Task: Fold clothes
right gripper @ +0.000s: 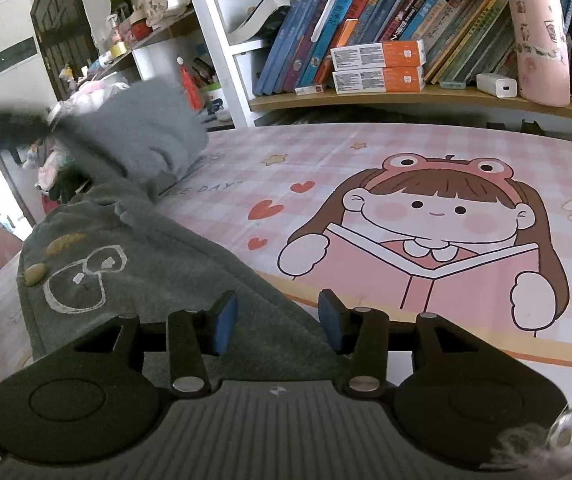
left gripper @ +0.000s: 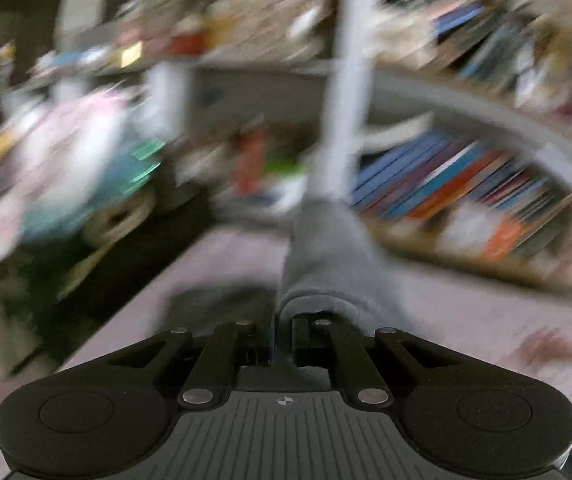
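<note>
Lying rumpled, grey garment (right gripper: pixel 134 264) shows embroidered glasses.

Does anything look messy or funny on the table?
Yes. The grey top lies crumpled at the table's left side, one part lifted up in the left tool. It isn't folded flat yet.

A soft grey fleece garment (right gripper: pixel 134 264) lies on the left part of the pink checked cartoon-print table cover (right gripper: pixel 366 152), one portion of it lifted up at the far left. To its right the cover lies bare. Behind the table stands a white-framed wooden bookshelf (right gripper: pixel 366 96); rows of upright books (right gripper: pixel 366 16) fill it, with two stacked orange-and-white boxes (right gripper: pixel 378 66) before them.
</note>
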`<action>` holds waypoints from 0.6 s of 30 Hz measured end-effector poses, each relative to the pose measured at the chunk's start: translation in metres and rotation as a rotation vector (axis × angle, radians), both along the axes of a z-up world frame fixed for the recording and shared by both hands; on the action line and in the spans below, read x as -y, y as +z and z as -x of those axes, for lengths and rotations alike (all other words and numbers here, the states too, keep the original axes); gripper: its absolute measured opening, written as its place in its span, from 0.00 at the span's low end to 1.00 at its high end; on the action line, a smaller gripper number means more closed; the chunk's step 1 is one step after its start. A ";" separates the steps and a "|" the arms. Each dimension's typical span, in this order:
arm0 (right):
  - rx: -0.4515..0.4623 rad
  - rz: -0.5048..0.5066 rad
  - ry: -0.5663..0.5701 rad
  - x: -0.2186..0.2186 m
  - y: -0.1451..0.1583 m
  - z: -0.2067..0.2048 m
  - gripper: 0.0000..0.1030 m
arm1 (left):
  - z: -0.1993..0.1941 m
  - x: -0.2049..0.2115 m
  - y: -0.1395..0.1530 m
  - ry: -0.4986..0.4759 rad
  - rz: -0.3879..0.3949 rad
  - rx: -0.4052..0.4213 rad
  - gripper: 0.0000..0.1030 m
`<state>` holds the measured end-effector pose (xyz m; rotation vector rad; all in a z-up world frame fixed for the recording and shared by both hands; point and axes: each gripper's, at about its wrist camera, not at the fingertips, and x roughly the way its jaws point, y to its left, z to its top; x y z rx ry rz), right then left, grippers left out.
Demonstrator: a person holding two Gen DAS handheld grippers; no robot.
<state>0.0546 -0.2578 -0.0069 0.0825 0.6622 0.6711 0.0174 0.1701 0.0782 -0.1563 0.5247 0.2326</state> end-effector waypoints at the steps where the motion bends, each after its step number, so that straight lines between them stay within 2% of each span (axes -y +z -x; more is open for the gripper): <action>1: 0.000 -0.001 0.001 0.000 0.000 0.000 0.43 | 0.010 -0.010 -0.013 0.028 0.009 -0.049 0.07; 2: -0.001 -0.002 0.001 0.000 0.000 0.000 0.43 | 0.017 -0.018 -0.026 0.047 0.023 -0.111 0.12; 4: 0.000 -0.001 0.002 0.000 0.000 0.000 0.43 | 0.026 -0.021 -0.042 0.075 -0.005 -0.192 0.13; 6: 0.001 0.001 0.002 0.000 -0.001 0.000 0.43 | 0.030 -0.009 -0.042 0.067 -0.117 -0.205 0.22; 8: 0.001 0.001 0.003 0.000 -0.001 -0.001 0.43 | 0.035 0.010 -0.030 0.035 -0.243 -0.159 0.38; 11: -0.002 -0.006 0.002 0.001 -0.001 -0.001 0.43 | 0.031 0.049 -0.012 -0.106 -0.393 -0.066 0.58; 12: -0.003 -0.009 0.002 0.001 -0.001 -0.001 0.43 | 0.027 0.061 -0.009 -0.161 -0.428 -0.057 0.60; 14: -0.006 -0.014 0.002 0.002 0.000 -0.001 0.43 | 0.011 0.086 -0.011 -0.277 -0.499 -0.077 0.66; 18: -0.006 -0.015 0.002 0.002 0.000 -0.001 0.43 | -0.018 0.128 -0.037 -0.429 -0.676 -0.148 0.66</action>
